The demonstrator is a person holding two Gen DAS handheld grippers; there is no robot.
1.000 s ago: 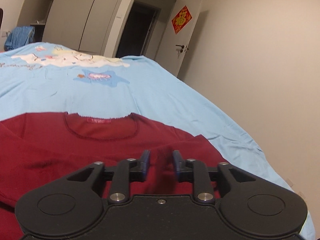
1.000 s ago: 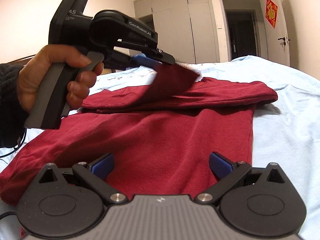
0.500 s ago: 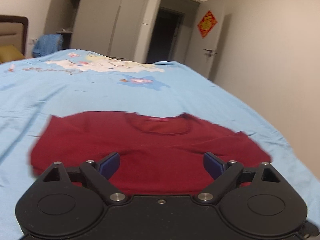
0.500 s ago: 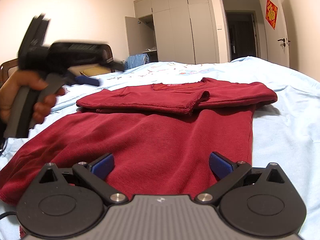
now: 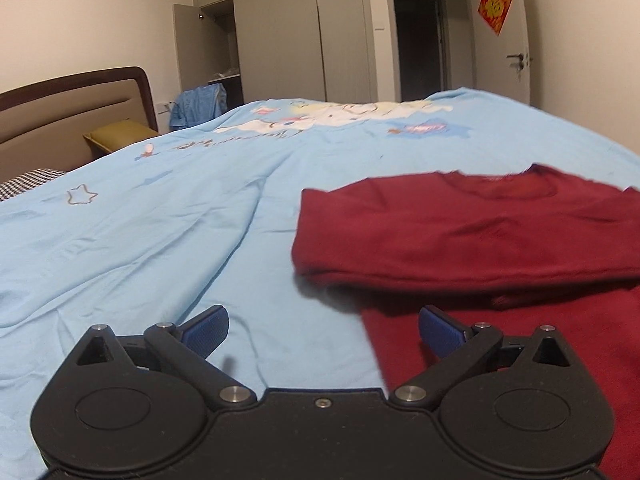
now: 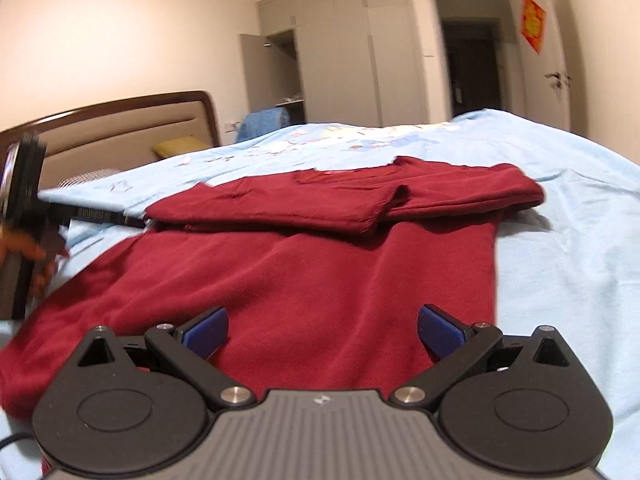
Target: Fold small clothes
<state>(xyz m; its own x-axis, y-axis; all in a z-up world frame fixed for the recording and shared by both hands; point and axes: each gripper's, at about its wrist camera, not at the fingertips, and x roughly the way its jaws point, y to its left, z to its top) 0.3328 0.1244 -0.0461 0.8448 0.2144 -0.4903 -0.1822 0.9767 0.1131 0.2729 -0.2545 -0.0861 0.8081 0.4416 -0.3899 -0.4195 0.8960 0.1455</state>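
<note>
The red top (image 6: 304, 280) is lying on the blue bed (image 5: 160, 220), sleeves folded across (soft, limp knit, probably light). Both grippers, left (image 5: 322, 330) and right (image 6: 322, 330), are hovering spread wide and empty; pinching the hem corners looks best

Dark red sweater (image 6: 320, 280) on cartoon-printed light blue bedsheet (image 5: 160, 220)

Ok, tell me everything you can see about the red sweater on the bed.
The red sweater is dark red, of a soft, fine-knit-looking fabric, lying flat on the light blue bedsheet. Its round neckline points toward the far end of the bed. Both sleeves are folded across the chest, their cuffs meeting near the middle, while the lower body is spread unfolded toward the camera. Neither the left gripper nor the right gripper holds it; both are open.
</note>
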